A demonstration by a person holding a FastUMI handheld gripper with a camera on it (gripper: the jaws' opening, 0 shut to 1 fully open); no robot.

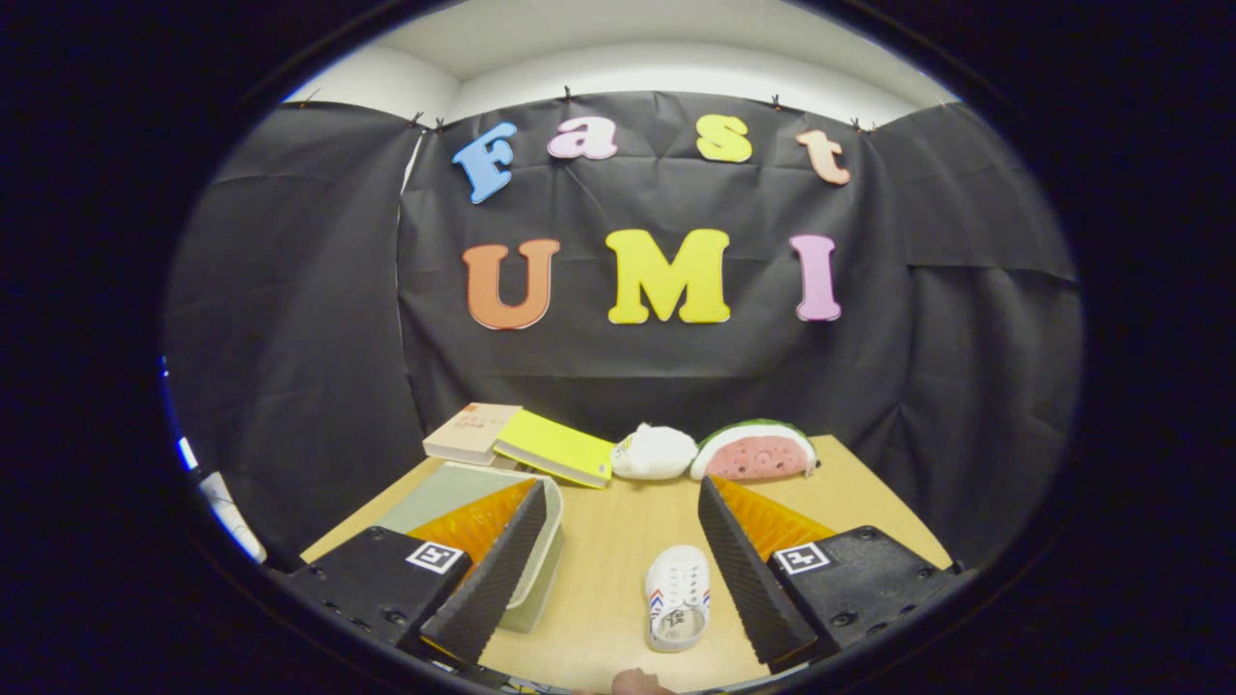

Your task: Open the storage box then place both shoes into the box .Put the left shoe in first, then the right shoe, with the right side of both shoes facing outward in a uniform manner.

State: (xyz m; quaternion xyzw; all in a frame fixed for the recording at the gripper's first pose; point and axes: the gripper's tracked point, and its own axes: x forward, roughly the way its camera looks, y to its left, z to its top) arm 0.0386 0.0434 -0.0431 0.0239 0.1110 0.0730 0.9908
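My gripper (618, 555) is open above a wooden table (618, 521), its fingers spread wide with nothing between them but bare table. A small white shoe (677, 597) with red and blue stripes lies on the table just inside my right finger (748, 569), toe pointing away. The storage box (541, 550), a pale translucent tub with its lid on, sits under and beyond my left finger (492, 569), partly hidden by it.
At the back of the table lie a tan book (471, 431), a yellow book (555, 447), a white plush toy (654, 451) and a watermelon-slice plush (755, 451). The table's right edge runs close behind the right finger. Something small and pinkish (639, 682) shows at the near edge.
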